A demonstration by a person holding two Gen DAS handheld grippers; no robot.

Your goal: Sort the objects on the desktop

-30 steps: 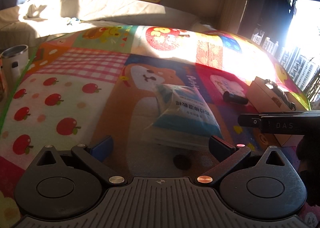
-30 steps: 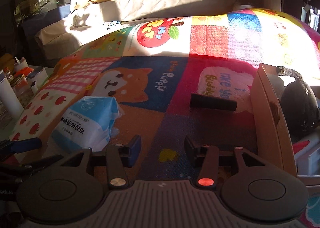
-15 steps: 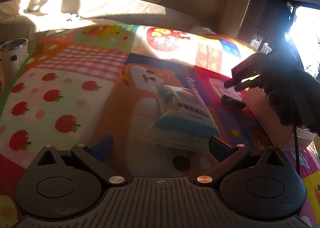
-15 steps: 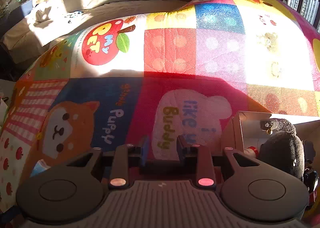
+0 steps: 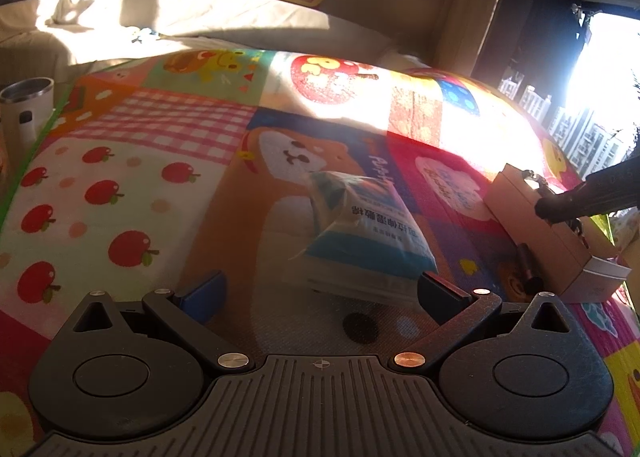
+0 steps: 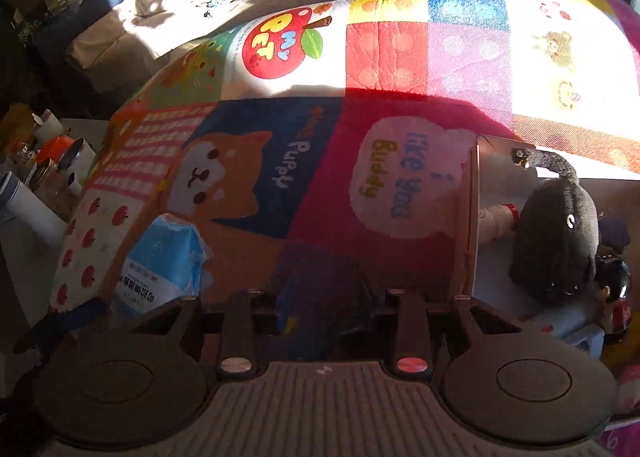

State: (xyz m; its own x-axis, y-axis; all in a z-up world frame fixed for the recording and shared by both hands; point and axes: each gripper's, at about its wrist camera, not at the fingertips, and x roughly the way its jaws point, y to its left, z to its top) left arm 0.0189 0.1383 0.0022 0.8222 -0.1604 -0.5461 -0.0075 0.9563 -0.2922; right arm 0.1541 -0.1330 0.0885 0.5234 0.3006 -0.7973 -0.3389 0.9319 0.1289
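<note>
Two wrist views over a patchwork play mat. The left gripper has its jaws spread wide with nothing between them. Just past them, at 12 o'clock, lies the blue-and-white packet, flat on the mat. At 3 o'clock of the packet stands the cardboard box. A dark cylinder lies just beside the box's near wall.

The right gripper has a narrow gap between its jaws, which are opening. A dark blurred shape fills that gap, and whether it is gripped cannot be told. In this view the box is at 2 o'clock and holds a black plush toy; the packet is at 9 o'clock.
</note>
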